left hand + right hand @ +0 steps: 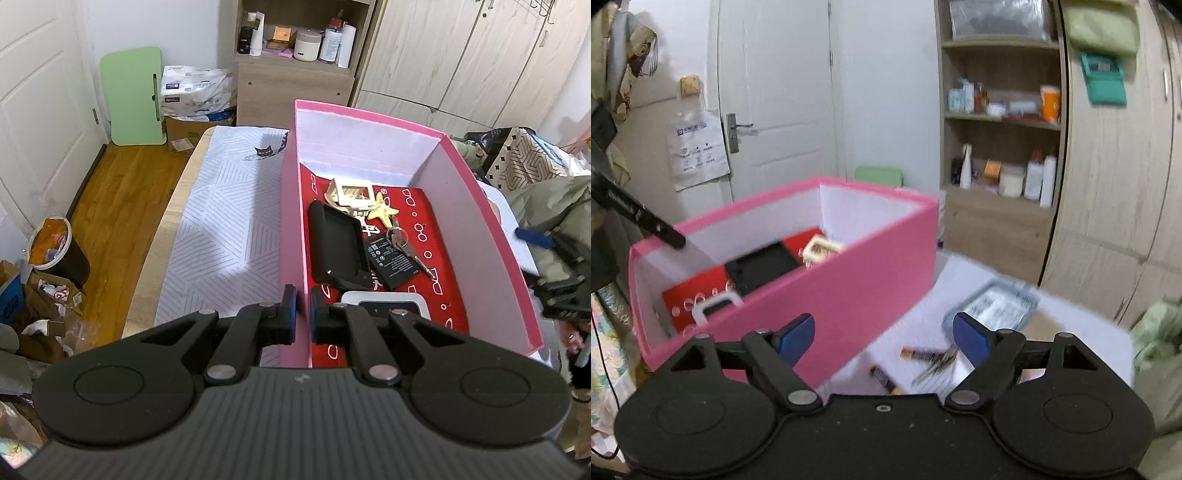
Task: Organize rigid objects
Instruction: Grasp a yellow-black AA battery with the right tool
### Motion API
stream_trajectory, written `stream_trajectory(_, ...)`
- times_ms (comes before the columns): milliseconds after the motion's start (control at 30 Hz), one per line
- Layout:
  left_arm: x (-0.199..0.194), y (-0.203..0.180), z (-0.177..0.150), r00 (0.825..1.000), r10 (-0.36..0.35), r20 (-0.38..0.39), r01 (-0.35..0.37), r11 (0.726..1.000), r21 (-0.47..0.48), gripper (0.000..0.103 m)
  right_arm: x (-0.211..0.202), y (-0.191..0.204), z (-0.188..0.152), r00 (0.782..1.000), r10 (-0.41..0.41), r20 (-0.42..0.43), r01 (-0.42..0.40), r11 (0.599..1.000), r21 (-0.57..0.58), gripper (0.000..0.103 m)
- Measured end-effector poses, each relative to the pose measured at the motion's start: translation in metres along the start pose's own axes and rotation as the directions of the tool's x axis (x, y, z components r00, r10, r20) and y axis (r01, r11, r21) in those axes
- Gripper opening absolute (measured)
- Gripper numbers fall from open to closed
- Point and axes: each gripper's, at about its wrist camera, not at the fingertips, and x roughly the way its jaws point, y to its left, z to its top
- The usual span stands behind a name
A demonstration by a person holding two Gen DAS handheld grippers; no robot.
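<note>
The left gripper [303, 314] is clamping its jaws on the near left wall of the tall pink cardboard box [291, 221], which is sitting on the white line-patterned tablecloth [225, 229]. Inside are lying a black rectangular case [336, 243], a flat black battery [391, 262] and silver keys [406, 243]. The right gripper [884, 338] is hanging with jaws spread and empty over two small cylindrical batteries [919, 355] beside the box.
</note>
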Motion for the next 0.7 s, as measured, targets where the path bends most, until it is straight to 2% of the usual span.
stream_trajectory(33,0.000,-0.001,0.000,1.000,0.003,0.000,-0.003,1.000,0.002,0.006,0.005,-0.001,-0.004,1.000,0.015,-0.024,-0.014,1.000,0.005,0.078)
stream_trajectory(100,0.000,-0.002,-0.001,1.000,0.009,0.002,-0.009,1.000,0.006,0.007,0.014,-0.003,-0.011,0.999,0.016,-0.049,-0.016,1.000,0.015,0.060)
stream_trajectory(200,0.000,-0.002,-0.001,1.000,0.012,0.003,-0.012,1.000,0.003,0.007,0.024,-0.011,-0.016,0.997,0.018,-0.070,-0.015,0.999,0.050,0.044)
stream_trajectory(233,-0.001,-0.002,-0.001,1.000,0.013,0.004,-0.013,1.000,0.002,0.006,0.028,-0.013,-0.017,0.996,0.028,-0.088,-0.023,0.998,0.057,0.043)
stream_trajectory(300,-0.001,-0.002,-0.002,1.000,0.013,0.004,-0.013,1.000,-0.001,0.006,0.032,-0.013,-0.020,0.993,0.052,-0.109,-0.047,0.998,0.042,0.031)
stream_trajectory(433,-0.001,-0.002,-0.002,1.000,0.014,0.004,-0.014,1.000,0.004,0.006,0.041,-0.009,-0.022,0.987,0.068,-0.145,-0.069,0.998,-0.004,0.030)
stream_trajectory(500,-0.002,-0.002,-0.003,1.000,0.015,0.004,-0.015,1.000,0.007,0.006,0.046,-0.014,-0.024,0.989,0.066,-0.135,-0.065,0.998,0.019,0.035)
stream_trajectory(633,-0.002,-0.003,-0.003,1.000,0.017,0.002,-0.017,1.000,0.008,0.006,0.052,-0.022,-0.028,0.988,0.087,-0.126,-0.077,0.993,0.084,0.036)
stream_trajectory(667,-0.002,-0.003,-0.003,1.000,0.021,0.000,-0.021,1.000,0.013,0.006,0.052,-0.020,-0.028,0.988,0.079,-0.131,-0.072,0.995,0.063,0.027)
stream_trajectory(700,-0.003,-0.004,-0.003,1.000,0.025,-0.001,-0.024,1.000,0.016,0.006,0.051,-0.016,-0.027,0.988,0.066,-0.140,-0.062,0.998,0.033,0.012)
